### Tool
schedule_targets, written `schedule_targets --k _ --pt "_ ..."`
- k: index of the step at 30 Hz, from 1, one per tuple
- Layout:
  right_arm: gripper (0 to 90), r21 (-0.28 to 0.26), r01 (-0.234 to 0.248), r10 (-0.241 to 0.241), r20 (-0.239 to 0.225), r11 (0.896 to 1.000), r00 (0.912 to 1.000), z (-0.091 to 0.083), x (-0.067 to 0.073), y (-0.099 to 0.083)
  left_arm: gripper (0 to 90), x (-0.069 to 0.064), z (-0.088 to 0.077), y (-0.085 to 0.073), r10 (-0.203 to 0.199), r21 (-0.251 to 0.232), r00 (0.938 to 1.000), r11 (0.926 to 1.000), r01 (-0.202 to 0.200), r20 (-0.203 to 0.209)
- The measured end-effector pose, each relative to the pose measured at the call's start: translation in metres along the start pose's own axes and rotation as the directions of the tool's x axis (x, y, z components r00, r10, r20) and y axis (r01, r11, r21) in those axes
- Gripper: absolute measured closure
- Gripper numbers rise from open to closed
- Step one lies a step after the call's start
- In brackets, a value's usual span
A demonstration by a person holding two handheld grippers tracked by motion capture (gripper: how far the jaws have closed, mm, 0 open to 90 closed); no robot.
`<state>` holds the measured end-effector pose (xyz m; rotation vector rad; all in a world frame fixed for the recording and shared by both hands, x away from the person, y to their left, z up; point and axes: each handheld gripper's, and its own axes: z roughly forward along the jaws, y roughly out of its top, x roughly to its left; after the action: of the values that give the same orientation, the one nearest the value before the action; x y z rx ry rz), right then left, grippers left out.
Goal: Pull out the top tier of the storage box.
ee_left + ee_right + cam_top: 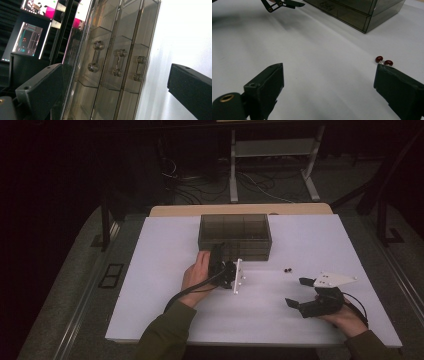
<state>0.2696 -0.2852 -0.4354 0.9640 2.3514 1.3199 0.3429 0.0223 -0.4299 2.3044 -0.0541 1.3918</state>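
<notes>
Standing near the far edge of the counter (165, 310), a smoky translucent drawer box (235, 236) holds the left gripper's attention. The left gripper (222, 254) is at the box's front face, tipped on its side, jaws spread apart and holding nothing. The left gripper view shows three drawer fronts stacked close together, each with a clear bar handle (95, 56), framed between the two black jaws. The step in hand looks like reaching to open a drawer; the next move calls for closing the jaws on one handle and pulling straight out.

Toward the right edge of the counter, the right gripper (296, 292) rests low, jaws wide and empty. Just ahead of it lie two small dark red beads (384, 60), possibly joined by a clear link, though the picture is too soft to be sure. From above they appear as tiny dark specks (287, 269); their red colour comes through in the right gripper view.
</notes>
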Motion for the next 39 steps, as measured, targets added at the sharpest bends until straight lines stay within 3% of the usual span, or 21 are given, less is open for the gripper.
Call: schedule_targets --k 17,22,39 --pt "8.7 0.000 0.001 -0.001 0.000 1.000 1.0000 0.0001 0.0001 -0.0001 0.2 -0.0050 0.0020 0.0015 0.075 0.034 0.9944 0.9968 -0.072 -0.075" --pt "8.7 -0.001 0.001 -0.001 0.001 1.000 1.0000 -0.0001 0.0000 0.0000 5.4 -0.0057 0.0018 0.0021 0.084 0.036 0.9924 0.9961 -0.081 -0.090" --pt "8.7 -0.001 0.002 -0.002 0.001 1.000 1.0000 0.0001 0.0000 0.0000 13.9 -0.0081 0.0026 0.0058 0.135 0.069 0.9791 0.9896 -0.126 -0.152"
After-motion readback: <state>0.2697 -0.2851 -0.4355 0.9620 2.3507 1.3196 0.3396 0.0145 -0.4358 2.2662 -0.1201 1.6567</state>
